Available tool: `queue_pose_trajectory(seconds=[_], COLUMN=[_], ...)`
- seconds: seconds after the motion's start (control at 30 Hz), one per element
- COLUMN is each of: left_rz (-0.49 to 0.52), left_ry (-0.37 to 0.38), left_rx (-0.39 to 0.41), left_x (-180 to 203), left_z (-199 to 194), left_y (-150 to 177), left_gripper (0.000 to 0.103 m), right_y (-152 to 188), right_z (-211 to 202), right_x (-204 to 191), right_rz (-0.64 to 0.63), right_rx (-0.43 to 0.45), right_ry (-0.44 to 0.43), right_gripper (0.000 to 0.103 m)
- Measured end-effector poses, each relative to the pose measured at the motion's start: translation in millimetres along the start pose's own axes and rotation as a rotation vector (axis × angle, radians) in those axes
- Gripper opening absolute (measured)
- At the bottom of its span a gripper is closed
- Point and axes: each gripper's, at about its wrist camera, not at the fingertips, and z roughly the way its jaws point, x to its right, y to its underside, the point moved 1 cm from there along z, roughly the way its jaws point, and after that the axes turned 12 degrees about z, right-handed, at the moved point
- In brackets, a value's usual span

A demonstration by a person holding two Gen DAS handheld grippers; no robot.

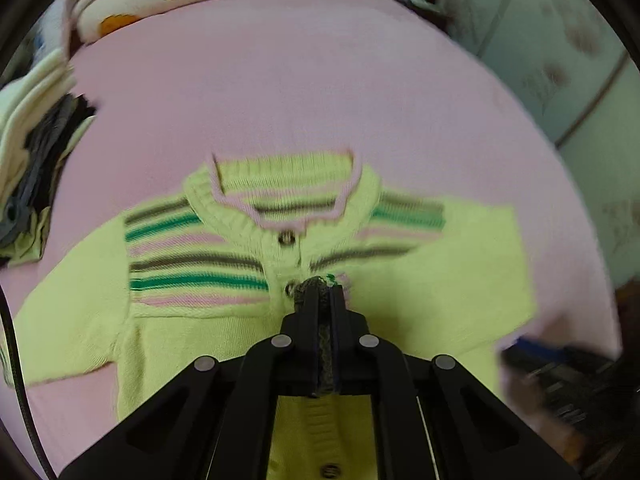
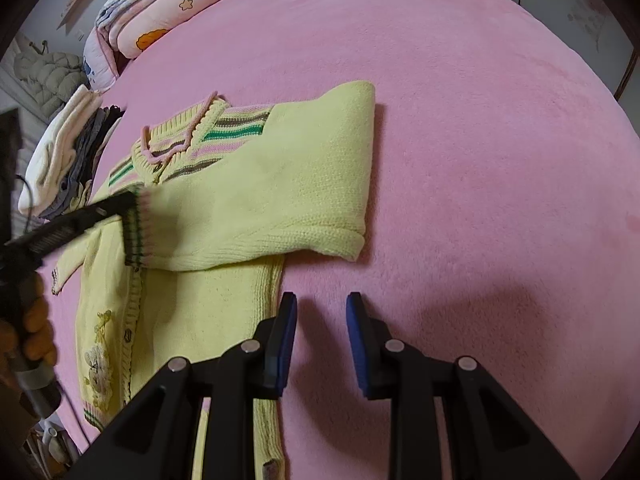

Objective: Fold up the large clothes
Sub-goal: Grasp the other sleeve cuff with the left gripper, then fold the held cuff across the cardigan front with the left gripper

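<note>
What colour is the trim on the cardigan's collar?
Pink, on the yellow cardigan's collar; clearest in the left wrist view.

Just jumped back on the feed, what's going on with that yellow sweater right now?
A person is folding the yellow cardigan on the pink bedspread. The left gripper is shut on the striped cuff of one sleeve, which lies folded across the chest. The right gripper hangs open over the bedspread beside the cardigan's side edge, holding nothing. The bottom hem isn't folded yet.
</note>
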Motion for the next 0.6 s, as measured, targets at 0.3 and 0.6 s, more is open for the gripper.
queue_pose_trajectory(seconds=[0.3,0.6], left_rz=[-0.105,-0.195], left_ry=[0.026,-0.091], left_rx=[0.141,0.042], left_x=[-28.8,-84.9], left_z=[-57.0,-36.3], left_y=[-46.6,-20.0], left_gripper=[0.002,0.003], right_y=[-19.6,-20.6], right_z=[5.3,16.1], right_x=[-9.5,-30.9], right_rz=[0.046,-0.028], right_rx=[0.037,0.058], right_ry=[-0.06,-0.021], right_gripper=[0.025,0.025])
